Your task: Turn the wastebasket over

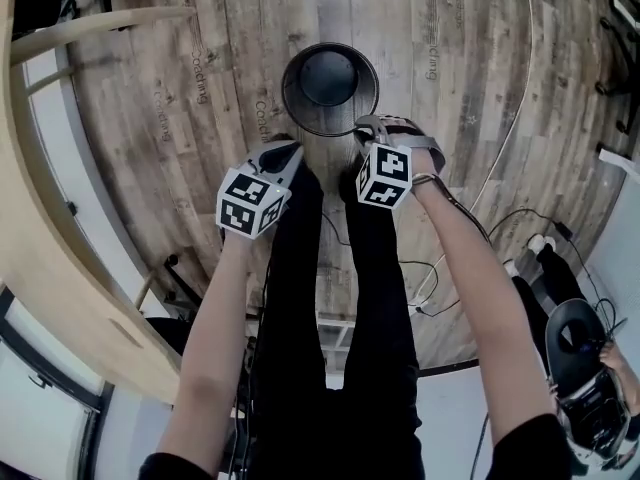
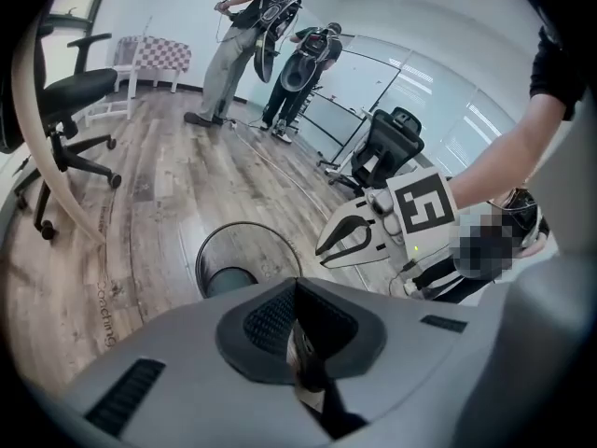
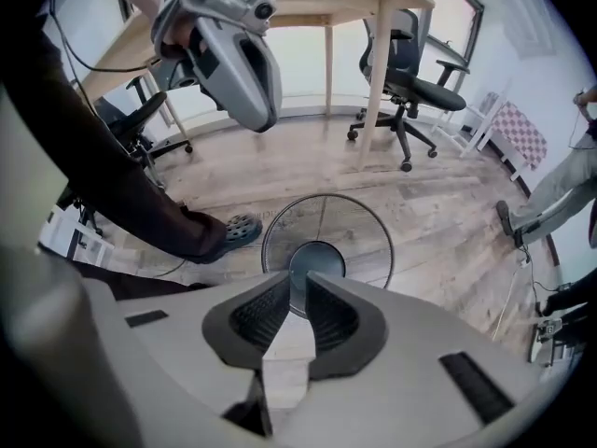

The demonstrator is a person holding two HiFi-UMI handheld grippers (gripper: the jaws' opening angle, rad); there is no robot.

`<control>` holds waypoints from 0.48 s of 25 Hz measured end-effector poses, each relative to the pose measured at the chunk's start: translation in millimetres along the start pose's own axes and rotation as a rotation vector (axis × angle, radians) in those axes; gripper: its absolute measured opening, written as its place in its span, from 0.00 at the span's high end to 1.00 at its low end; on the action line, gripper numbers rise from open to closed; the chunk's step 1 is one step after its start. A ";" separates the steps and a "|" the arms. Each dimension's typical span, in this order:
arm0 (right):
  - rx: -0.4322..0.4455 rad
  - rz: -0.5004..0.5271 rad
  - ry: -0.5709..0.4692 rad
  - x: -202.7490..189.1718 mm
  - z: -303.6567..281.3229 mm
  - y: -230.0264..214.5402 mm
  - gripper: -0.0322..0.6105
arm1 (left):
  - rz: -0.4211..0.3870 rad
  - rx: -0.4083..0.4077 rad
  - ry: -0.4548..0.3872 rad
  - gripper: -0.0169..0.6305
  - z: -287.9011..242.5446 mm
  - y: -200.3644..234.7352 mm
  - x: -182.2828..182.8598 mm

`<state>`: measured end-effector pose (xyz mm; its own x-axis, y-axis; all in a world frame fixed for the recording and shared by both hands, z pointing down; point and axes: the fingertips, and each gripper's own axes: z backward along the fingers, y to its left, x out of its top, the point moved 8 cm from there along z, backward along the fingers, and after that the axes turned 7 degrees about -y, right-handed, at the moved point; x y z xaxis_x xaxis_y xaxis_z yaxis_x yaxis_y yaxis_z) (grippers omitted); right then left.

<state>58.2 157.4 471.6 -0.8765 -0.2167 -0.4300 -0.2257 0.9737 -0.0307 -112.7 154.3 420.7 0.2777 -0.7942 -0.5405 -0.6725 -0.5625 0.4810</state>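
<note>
The wastebasket (image 1: 330, 76), a black wire-mesh bin with a dark solid bottom, stands upright on the wooden floor with its open mouth facing up. My left gripper (image 1: 284, 154) hangs just in front of its near rim, jaws shut with nothing between them. My right gripper (image 1: 372, 128) hovers over the near right rim with a narrow gap between its jaws, which hold nothing. In the left gripper view the wastebasket (image 2: 229, 278) lies beyond the shut left gripper (image 2: 297, 295), and the right gripper (image 2: 347, 241) hangs to its right. The right gripper view looks straight down past the right gripper (image 3: 298, 295) into the wastebasket (image 3: 322, 233), with the left gripper (image 3: 244, 82) above.
A curved wooden desk (image 1: 60, 268) runs along the left. The holder's black-trousered legs (image 1: 340, 298) and a shoe (image 3: 238, 227) are just behind the bin. Cables (image 1: 470, 218) trail on the floor at right. Office chairs (image 2: 75, 91) (image 3: 410, 73) and standing people (image 2: 242, 45) are farther off.
</note>
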 end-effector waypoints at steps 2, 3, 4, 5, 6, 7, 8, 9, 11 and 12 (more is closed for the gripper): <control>-0.013 -0.025 -0.013 5.6 23.1 -6.8 0.84 | -0.009 0.005 -0.004 0.95 11.4 -12.6 14.2; -0.019 -0.038 -0.019 8.1 34.7 -8.9 0.85 | -0.014 0.014 -0.005 0.95 17.5 -19.0 21.0; -0.025 -0.049 -0.025 10.3 46.1 -10.6 0.85 | -0.020 0.026 -0.006 0.95 23.2 -25.1 27.8; -0.033 -0.055 -0.030 12.4 57.3 -12.6 0.85 | -0.028 0.039 -0.008 0.95 28.3 -30.3 35.1; -0.045 -0.059 -0.035 14.6 68.4 -14.6 0.86 | -0.038 0.054 -0.012 0.95 33.0 -34.9 42.6; -0.058 -0.063 -0.041 17.0 79.8 -16.2 0.86 | -0.047 0.070 -0.016 0.95 37.7 -39.0 50.3; -0.071 -0.070 -0.048 19.8 91.6 -17.0 0.86 | -0.056 0.086 -0.018 0.95 42.7 -43.2 58.1; -0.081 -0.081 -0.057 23.0 103.7 -17.0 0.87 | -0.064 0.100 -0.019 0.95 48.0 -47.5 66.0; -0.093 -0.108 -0.076 30.2 129.0 -16.8 0.87 | -0.082 0.119 -0.028 0.95 59.0 -57.7 83.9; -0.100 -0.119 -0.087 33.6 142.2 -17.5 0.87 | -0.091 0.126 -0.039 0.95 64.4 -63.5 94.0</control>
<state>93.2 143.0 329.3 -0.8019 -0.3193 -0.5050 -0.3708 0.9287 0.0016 -88.0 130.1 294.9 0.3160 -0.7302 -0.6058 -0.7274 -0.5963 0.3394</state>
